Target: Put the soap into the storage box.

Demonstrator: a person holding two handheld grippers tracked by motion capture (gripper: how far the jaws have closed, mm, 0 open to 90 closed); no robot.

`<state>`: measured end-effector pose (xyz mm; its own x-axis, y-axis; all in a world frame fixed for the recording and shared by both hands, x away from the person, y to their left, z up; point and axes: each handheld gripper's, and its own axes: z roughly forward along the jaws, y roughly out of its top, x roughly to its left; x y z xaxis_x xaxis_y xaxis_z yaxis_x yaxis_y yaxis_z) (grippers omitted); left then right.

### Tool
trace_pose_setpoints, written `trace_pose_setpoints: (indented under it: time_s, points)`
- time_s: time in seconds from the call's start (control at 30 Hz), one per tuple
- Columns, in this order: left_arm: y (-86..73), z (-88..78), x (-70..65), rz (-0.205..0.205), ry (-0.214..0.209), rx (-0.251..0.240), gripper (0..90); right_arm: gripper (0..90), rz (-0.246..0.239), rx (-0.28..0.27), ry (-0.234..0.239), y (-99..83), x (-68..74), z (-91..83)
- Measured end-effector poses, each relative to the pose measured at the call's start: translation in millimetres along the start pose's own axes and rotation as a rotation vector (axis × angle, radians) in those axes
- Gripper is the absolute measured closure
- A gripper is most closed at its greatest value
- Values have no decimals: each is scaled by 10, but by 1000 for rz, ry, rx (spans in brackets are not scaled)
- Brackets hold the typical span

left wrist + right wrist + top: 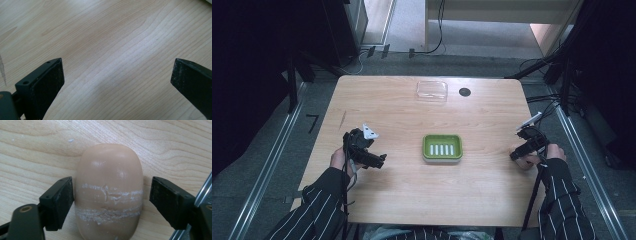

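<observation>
Your right hand-held gripper (pixel 111 202) straddles the soap bar (pixel 109 192), jaws spread across its short width, left jaw touching, long axis running straight ahead.

The person wears dark sleeves (pixel 319 207) with thin white pinstripes on both arms. The left gripper (pixel 371 159) is black with a grey three-cornered plate on top and a black cable; its flat, rectangular fingers (pixel 47 85) have matte pads and small screw holes. The right gripper (pixel 523 150) is likewise black, trailing a cable along the sleeve, with blocky black fingers (pixel 58 201).
</observation>
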<state>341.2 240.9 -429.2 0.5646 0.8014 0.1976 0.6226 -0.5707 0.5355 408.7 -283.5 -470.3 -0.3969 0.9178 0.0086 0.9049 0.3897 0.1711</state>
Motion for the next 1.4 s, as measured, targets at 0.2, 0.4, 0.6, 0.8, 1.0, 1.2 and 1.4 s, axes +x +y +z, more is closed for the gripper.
trace_pose_setpoints:
  time_s: [0.2,0.4,0.6,0.8,1.0,1.2,1.4]
  points:
    - [-1,-2,-1,-1,1,-5,0,243,2,19,7,-9,-6,36]
    - [0,-2,-2,1,0,-3,0,244,0,21,2,-9,-6,47]
    - [-1,-2,0,1,0,-4,0,330,-4,14,-4,-3,23,23]
    - [-1,-5,-2,0,-1,-5,0,335,5,14,1,-12,24,21]
    - [-1,-6,2,-2,-1,-6,0,337,-2,19,4,-16,37,17]
    - [-3,-10,6,-1,1,-6,0,337,-6,5,4,-21,40,-52]
    - [-2,-13,4,-1,1,-6,0,337,-19,-6,4,-16,65,-105]
